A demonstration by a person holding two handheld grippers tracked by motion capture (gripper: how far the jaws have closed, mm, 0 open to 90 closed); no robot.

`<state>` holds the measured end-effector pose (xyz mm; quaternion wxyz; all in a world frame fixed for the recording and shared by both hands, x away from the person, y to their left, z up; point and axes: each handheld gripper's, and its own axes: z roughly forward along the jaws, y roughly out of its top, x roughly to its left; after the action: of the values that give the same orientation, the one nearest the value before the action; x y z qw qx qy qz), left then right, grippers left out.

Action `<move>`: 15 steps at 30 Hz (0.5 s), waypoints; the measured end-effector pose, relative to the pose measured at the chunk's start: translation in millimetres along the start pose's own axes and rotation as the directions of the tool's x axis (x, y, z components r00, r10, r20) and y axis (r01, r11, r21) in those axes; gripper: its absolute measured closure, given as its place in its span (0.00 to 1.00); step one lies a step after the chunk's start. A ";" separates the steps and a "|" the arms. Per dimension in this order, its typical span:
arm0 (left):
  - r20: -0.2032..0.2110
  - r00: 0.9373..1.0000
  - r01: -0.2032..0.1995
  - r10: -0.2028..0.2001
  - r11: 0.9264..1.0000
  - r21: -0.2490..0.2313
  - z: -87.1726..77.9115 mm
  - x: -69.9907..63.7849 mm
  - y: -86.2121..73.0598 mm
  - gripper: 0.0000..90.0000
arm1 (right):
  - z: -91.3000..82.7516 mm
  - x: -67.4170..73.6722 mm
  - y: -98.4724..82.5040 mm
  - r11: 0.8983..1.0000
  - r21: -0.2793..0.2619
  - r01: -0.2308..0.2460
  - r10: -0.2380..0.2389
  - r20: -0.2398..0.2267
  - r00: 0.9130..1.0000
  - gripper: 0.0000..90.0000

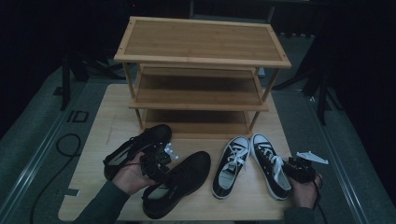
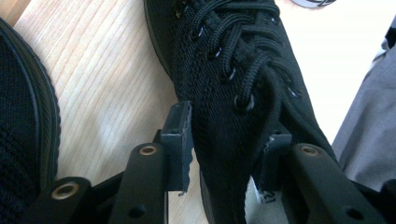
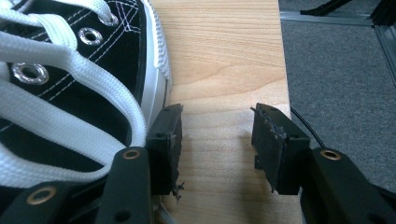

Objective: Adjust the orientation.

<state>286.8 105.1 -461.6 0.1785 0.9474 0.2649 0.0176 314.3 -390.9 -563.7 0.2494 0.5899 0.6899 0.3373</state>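
Two black knit shoes lie at the table's left. My left gripper [image 1: 156,162] is at the collar of the nearer black shoe [image 1: 182,179]. In the left gripper view the laced upper of that shoe [image 2: 233,70] fills the gap between the jaws, and my left gripper [image 2: 224,135] is shut on it, pad to fabric on both sides. The other black shoe [image 1: 133,149] lies just left of it. My right gripper [image 1: 293,167] stands open beside the right canvas sneaker [image 1: 268,161]. In the right gripper view bare wood shows between the pads of that gripper [image 3: 217,135], and its left pad is against the sneaker's white sole [image 3: 156,84].
A three-shelf bamboo shoe rack [image 1: 201,42] stands at the back of the wooden table [image 1: 107,116]. A second black-and-white canvas sneaker [image 1: 229,165] lies between the two pairs. The table's right edge [image 3: 282,70] runs close to my right gripper, with grey floor beyond.
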 end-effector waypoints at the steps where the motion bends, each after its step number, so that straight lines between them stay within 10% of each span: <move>1: -0.003 1.000 0.003 -0.003 1.000 0.002 1.3 0.0 0.8 0.73 | 0.0 0.0 0.0 1.000 0.000 0.000 0.000 0.000 1.000 0.58; 7: -0.033 0.999 0.006 -0.006 1.000 0.013 1.5 -0.9 4.0 0.96 | 0.1 -0.1 0.1 1.000 0.000 0.001 -0.001 -0.001 1.000 0.58; 15: -0.029 0.999 0.042 -0.041 0.999 0.002 -0.4 4.1 0.3 0.97 | 0.1 -0.2 0.1 1.000 0.000 0.000 0.000 -0.001 1.000 0.58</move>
<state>290.4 107.0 -461.3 0.1740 0.9416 0.2871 0.0271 314.5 -391.1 -563.7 0.2491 0.5895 0.6902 0.3378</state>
